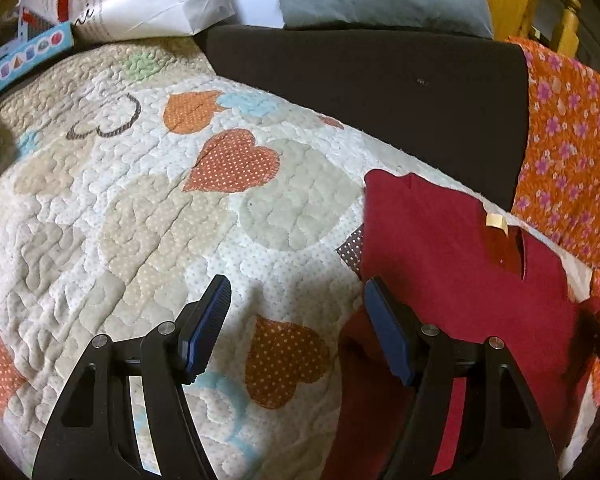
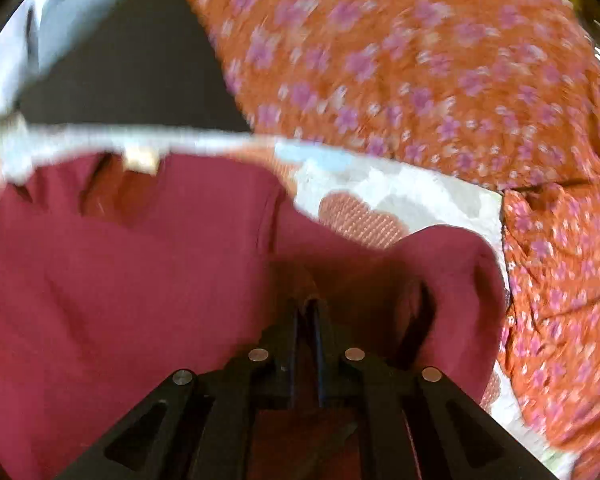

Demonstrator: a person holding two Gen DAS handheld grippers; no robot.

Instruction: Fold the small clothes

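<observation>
Maroon cloth, a small shirt, lay on the quilted bed cover at the right of the left wrist view, collar and tag toward the far edge. Your left tongs stood wide open and held nothing; the right finger rested at or just over the shirt's near-left edge, the left finger over bare quilt. An orange flowered fabric lay beyond the shirt.

At the right wrist view, blurred, your right tongs were closed on a raised fold of the shirt, the cloth bunched around the fingers. The flowered fabric filled the background.

Judgement: a side fold was in hand, the right side gripped. The next move called for your left tongs to close on the near-left edge, so both sides carry evenly.
</observation>
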